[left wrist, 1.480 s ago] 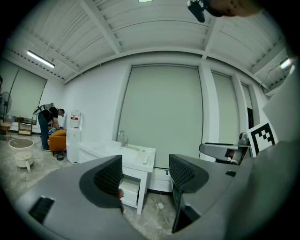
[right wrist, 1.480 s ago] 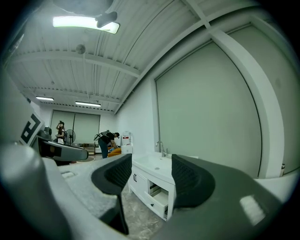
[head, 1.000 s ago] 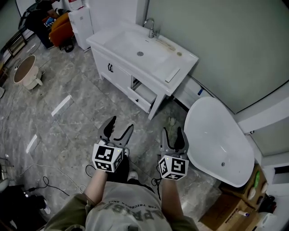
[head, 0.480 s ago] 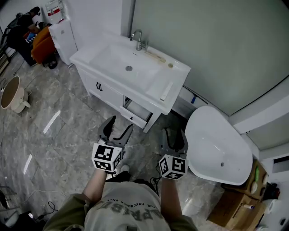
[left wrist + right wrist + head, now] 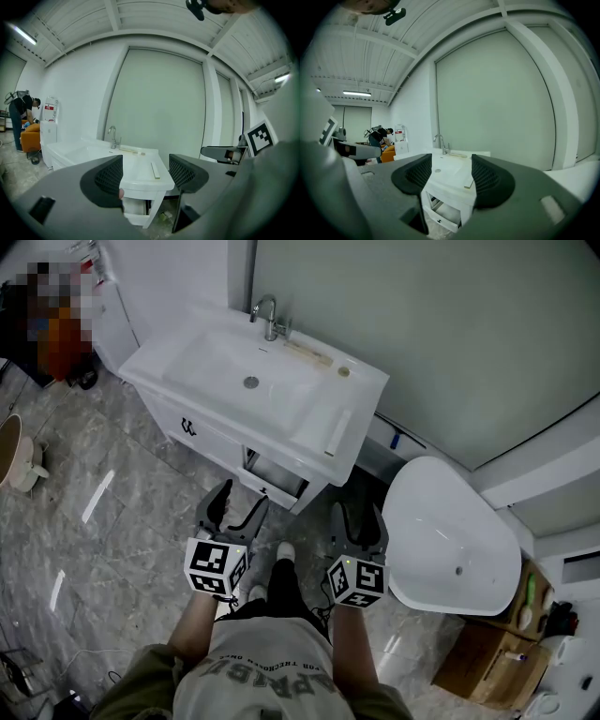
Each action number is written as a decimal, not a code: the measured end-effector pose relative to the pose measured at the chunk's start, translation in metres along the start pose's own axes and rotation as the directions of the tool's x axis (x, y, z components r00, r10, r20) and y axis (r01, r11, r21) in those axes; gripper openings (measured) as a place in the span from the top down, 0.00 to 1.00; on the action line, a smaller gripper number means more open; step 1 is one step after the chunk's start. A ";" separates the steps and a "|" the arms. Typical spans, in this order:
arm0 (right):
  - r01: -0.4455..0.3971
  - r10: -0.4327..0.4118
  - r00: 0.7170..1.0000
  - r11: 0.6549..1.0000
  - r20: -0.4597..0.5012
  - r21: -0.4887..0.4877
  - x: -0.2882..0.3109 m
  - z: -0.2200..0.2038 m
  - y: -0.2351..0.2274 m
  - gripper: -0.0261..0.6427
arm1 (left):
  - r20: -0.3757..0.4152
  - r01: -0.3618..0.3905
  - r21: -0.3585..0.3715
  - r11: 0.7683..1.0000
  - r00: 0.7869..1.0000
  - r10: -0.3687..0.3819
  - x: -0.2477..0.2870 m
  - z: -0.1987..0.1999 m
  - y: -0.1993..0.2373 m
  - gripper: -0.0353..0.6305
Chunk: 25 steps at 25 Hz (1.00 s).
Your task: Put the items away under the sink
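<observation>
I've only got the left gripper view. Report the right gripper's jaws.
Observer: The right gripper is open, with nothing between its jaws.
Operator: Tell me what's on the floor to its right.
Observer: A white oval tub, close beside that gripper in the head view.
Operator: Give me what's past the tub.
Observer: A cardboard box stands on the floor at the tub's near right end.

The left gripper (image 5: pixel 145 171) fingers (image 5: pixel 108 176) stand apart and empty. Around seven o'clock is a white sink (image 5: pixel 139 166), its drawer (image 5: pixel 133 219) open.
</observation>
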State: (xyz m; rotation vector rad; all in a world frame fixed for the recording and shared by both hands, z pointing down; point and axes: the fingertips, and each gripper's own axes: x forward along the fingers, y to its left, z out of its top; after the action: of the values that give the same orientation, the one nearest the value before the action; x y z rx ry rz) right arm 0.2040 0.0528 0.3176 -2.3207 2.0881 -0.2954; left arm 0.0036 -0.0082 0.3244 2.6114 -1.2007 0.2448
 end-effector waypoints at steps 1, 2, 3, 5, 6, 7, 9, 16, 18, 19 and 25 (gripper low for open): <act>0.003 -0.003 1.000 1.000 -0.004 0.003 0.008 -0.001 -0.004 0.58 | -0.007 0.001 -0.002 1.000 1.000 -0.001 0.008 -0.001 0.002 0.49; 0.005 -0.005 1.000 1.000 -0.009 0.006 0.017 -0.002 -0.008 0.58 | -0.011 -0.001 -0.002 1.000 1.000 0.001 0.017 -0.001 0.004 0.49; 0.006 -0.006 1.000 1.000 -0.014 0.008 0.026 -0.004 -0.013 0.58 | -0.015 -0.003 -0.003 1.000 1.000 0.003 0.026 -0.002 0.005 0.49; 0.004 -0.004 1.000 1.000 -0.023 0.014 0.046 -0.007 -0.024 0.58 | -0.028 -0.009 -0.003 1.000 1.000 0.009 0.045 -0.004 0.009 0.49; 0.002 -0.002 1.000 1.000 -0.028 0.019 0.057 -0.008 -0.029 0.58 | -0.033 -0.014 -0.002 1.000 0.999 0.014 0.056 -0.005 0.011 0.49; -0.001 0.002 0.999 1.000 -0.034 0.023 0.069 -0.009 -0.035 0.58 | -0.035 -0.020 0.001 1.000 0.999 0.020 0.066 -0.004 0.013 0.49; -0.009 0.011 0.999 0.999 -0.050 0.033 0.094 -0.011 -0.044 0.58 | -0.038 -0.031 0.001 1.000 0.999 0.031 0.087 0.002 0.017 0.49; -0.003 0.013 0.989 0.997 -0.144 0.073 0.177 -0.023 -0.080 0.58 | -0.057 -0.048 -0.005 0.999 0.997 0.047 0.162 0.021 0.020 0.49; 0.001 0.016 0.982 0.996 -0.190 0.089 0.196 -0.033 -0.089 0.58 | -0.065 -0.051 -0.008 0.999 0.997 0.050 0.180 0.022 0.021 0.49; 0.000 0.020 0.976 0.996 -0.215 0.092 0.204 -0.039 -0.092 0.58 | -0.069 -0.054 -0.010 0.999 0.996 0.053 0.187 0.022 0.021 0.49; 0.019 0.016 0.931 0.996 -0.364 0.092 0.247 -0.078 -0.108 0.58 | -0.106 -0.073 -0.019 0.997 0.992 0.071 0.218 0.019 0.031 0.49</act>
State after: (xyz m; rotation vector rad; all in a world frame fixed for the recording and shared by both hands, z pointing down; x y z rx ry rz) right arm 0.3231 -0.1691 0.4422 -2.3594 2.1583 -0.8685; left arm 0.1214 -0.1904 0.3674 2.5052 -1.2551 0.3756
